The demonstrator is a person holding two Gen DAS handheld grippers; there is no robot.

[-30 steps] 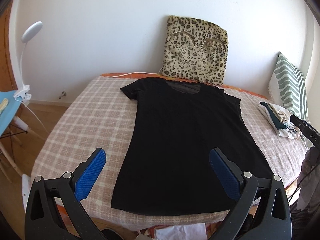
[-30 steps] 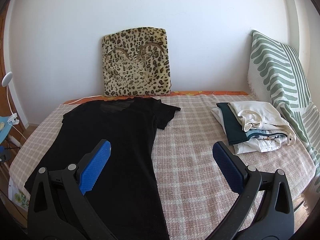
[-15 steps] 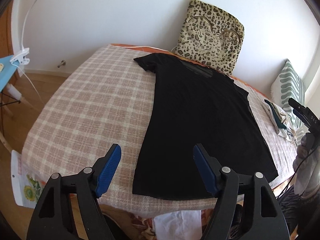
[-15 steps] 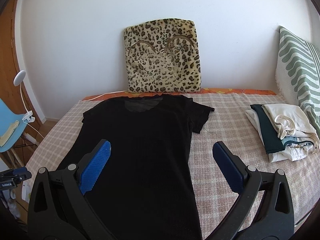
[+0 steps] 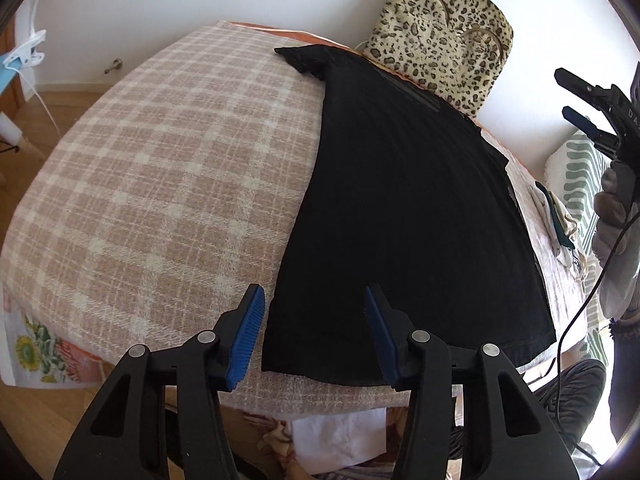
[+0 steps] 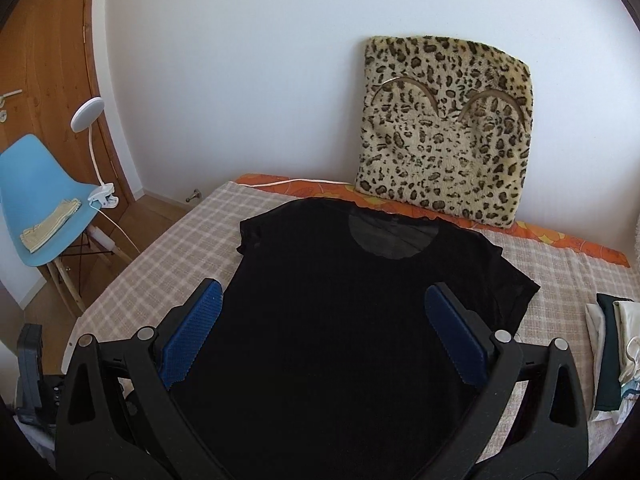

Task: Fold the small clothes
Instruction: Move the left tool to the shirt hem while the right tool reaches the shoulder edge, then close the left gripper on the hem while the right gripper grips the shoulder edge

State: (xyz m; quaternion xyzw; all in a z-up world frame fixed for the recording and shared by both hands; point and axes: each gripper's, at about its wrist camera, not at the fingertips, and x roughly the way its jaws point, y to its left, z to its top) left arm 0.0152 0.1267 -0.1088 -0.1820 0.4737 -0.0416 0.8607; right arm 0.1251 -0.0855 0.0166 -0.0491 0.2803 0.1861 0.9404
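Left wrist view: shirt (image 5: pixel 412 216) lies flat on the bed (image 5: pixel 160 168), collar toward the leopard cushion (image 5: pixel 444 44). Left gripper (image 5: pixel 314 332) has just been closing, now half open, empty, astride the shirt's near hem corner. It could pinch the blanket too. "DA" shows on the right gripper (image 5: pixel 576 100).

Right wrist view: right gripper (image 6: pixel 320 338) hovers wide open, empty, above the shirt (image 6: pixel 360 300). No writing is readable.

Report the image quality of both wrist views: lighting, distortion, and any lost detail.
Left wrist view: strong fisheye bulge bends the checked blanket into a dome; daylight is bright and even, with no blur. Right wrist view: the door curves at the frame's edge; the black T-shirt reads as a nearly featureless dark mass, and the leopard cushion is sharp.
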